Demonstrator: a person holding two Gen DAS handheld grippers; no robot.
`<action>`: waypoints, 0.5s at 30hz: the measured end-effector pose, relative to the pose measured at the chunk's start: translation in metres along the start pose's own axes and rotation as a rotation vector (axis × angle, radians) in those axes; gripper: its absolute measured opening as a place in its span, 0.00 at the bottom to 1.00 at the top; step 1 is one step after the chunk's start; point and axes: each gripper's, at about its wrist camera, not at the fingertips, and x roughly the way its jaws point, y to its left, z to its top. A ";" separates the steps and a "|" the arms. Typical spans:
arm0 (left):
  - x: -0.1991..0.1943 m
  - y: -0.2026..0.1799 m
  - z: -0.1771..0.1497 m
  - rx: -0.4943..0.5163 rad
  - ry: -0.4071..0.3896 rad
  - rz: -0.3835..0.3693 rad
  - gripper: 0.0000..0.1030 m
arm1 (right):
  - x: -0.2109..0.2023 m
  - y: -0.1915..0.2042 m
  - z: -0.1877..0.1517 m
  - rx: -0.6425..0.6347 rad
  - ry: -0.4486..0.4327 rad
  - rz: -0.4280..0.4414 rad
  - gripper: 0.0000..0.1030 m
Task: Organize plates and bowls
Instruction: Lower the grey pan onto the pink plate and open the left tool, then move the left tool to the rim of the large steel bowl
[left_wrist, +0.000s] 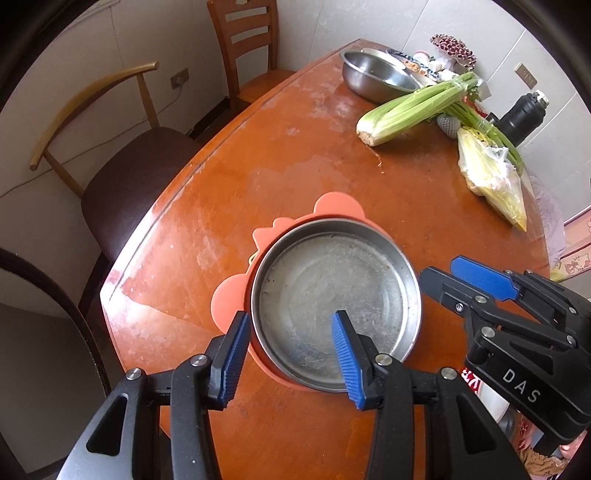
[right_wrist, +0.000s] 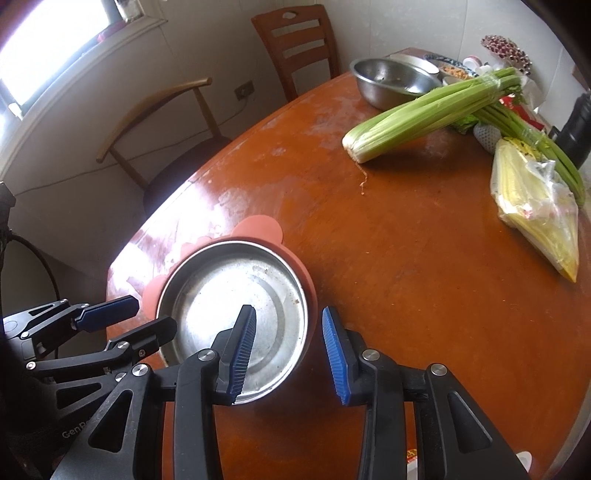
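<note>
A round steel plate (left_wrist: 332, 288) (right_wrist: 229, 288) rests inside an orange silicone plate with ear-shaped tabs (left_wrist: 338, 205) (right_wrist: 258, 229) near the table's corner. My left gripper (left_wrist: 291, 315) (right_wrist: 155, 314) hovers over the plates' left rim, one blue finger outside it and one over the steel; the jaws stand apart and press on nothing. My right gripper (right_wrist: 289, 310) (left_wrist: 441, 269) hangs at the right rim the same way, one finger over the steel and one beyond the orange edge, open.
On the orange wooden table (left_wrist: 258, 166), far side: a steel bowl (left_wrist: 376, 74), a celery bunch (left_wrist: 413, 107), bagged corn (left_wrist: 491, 177), a black bottle (left_wrist: 524, 114). Two chairs (left_wrist: 122, 177) (left_wrist: 247, 48) stand off the table's left edge.
</note>
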 end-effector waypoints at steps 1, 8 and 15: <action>-0.002 -0.001 0.000 0.004 -0.005 0.001 0.45 | -0.003 0.000 0.000 0.001 -0.004 -0.005 0.38; -0.018 -0.009 -0.004 0.042 -0.029 -0.009 0.46 | -0.034 0.003 -0.009 0.020 -0.064 -0.025 0.43; -0.036 -0.021 -0.013 0.091 -0.052 -0.030 0.47 | -0.066 0.003 -0.026 0.063 -0.118 -0.048 0.44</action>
